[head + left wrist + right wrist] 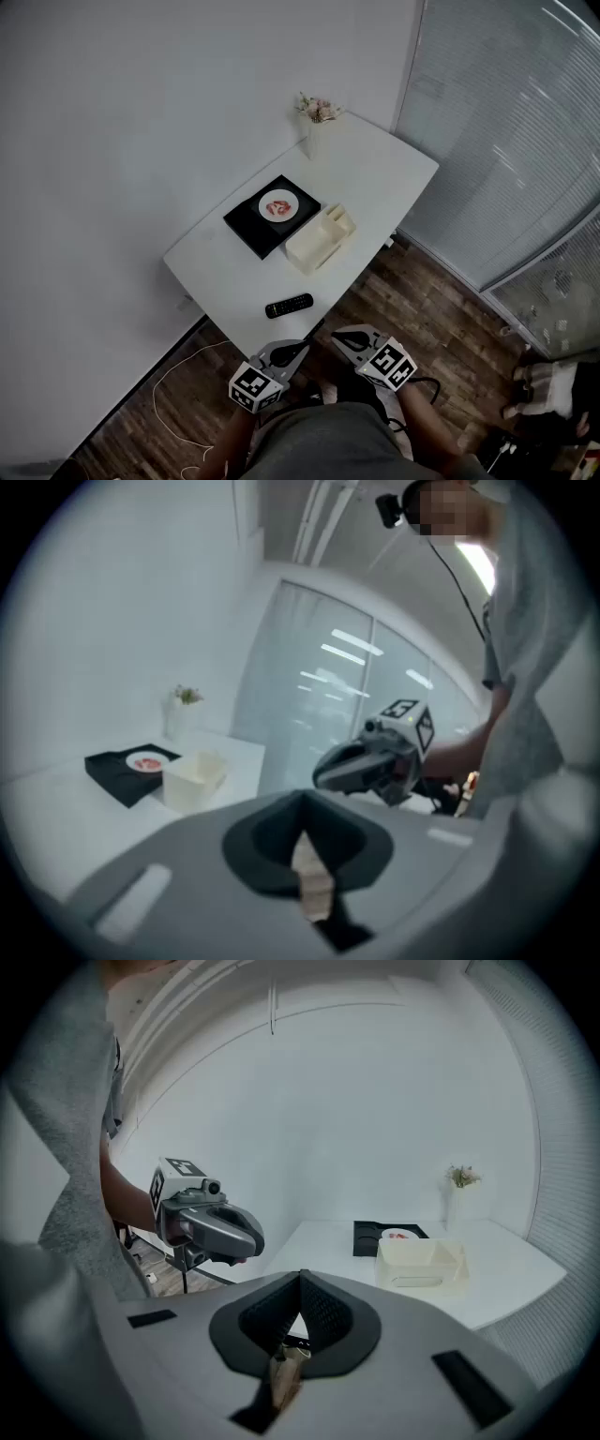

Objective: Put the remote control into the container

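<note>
Remote control (pixel 289 306) flat near table's near edge

Lies black and lengthwise on the white table (pixel 375 187), well apart from the cream container (pixel 321 239) farther back and slightly right. Just left of the container, a black mat (pixel 246 228) with a small white plate (pixel 278 205); at the far end, a vase of flowers (pixel 314 122). Short of the table, over the wooden floor (pixel 150 412): left gripper (pixel 298 351) with jaws pressed together on nothing, right gripper (pixel 339 339) likewise closed and empty, both tips toward the table.
</note>
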Motion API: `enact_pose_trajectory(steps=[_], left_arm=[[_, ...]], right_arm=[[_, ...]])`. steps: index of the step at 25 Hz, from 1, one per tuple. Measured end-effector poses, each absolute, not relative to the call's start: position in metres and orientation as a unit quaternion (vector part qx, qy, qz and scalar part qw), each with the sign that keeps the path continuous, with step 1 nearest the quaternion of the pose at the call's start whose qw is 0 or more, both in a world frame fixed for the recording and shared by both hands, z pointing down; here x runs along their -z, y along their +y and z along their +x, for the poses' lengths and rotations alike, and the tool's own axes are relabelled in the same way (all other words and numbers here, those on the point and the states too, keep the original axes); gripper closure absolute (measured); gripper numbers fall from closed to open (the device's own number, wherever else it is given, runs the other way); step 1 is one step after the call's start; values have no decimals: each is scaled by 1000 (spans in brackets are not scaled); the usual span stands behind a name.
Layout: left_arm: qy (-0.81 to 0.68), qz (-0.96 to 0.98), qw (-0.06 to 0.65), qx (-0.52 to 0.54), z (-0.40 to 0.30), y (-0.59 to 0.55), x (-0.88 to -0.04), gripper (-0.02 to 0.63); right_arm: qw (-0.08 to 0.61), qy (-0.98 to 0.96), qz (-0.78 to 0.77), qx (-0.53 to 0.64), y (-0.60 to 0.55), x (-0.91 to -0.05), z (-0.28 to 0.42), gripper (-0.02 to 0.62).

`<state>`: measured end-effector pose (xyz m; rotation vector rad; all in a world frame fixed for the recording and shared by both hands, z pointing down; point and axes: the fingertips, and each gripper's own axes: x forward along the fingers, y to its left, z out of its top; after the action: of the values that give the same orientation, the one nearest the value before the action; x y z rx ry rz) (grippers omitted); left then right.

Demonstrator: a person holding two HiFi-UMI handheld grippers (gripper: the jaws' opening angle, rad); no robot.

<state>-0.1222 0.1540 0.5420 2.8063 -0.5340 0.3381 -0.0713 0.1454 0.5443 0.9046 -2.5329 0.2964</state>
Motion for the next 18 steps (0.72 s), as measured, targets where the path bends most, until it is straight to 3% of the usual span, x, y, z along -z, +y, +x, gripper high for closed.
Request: enact_pose_trajectory(steps=[18], left_arm=[[-184,967,132,-118,-117,153,-543,606]], right_arm=[[201,-918,319,-121,144,-546,-68,580]])
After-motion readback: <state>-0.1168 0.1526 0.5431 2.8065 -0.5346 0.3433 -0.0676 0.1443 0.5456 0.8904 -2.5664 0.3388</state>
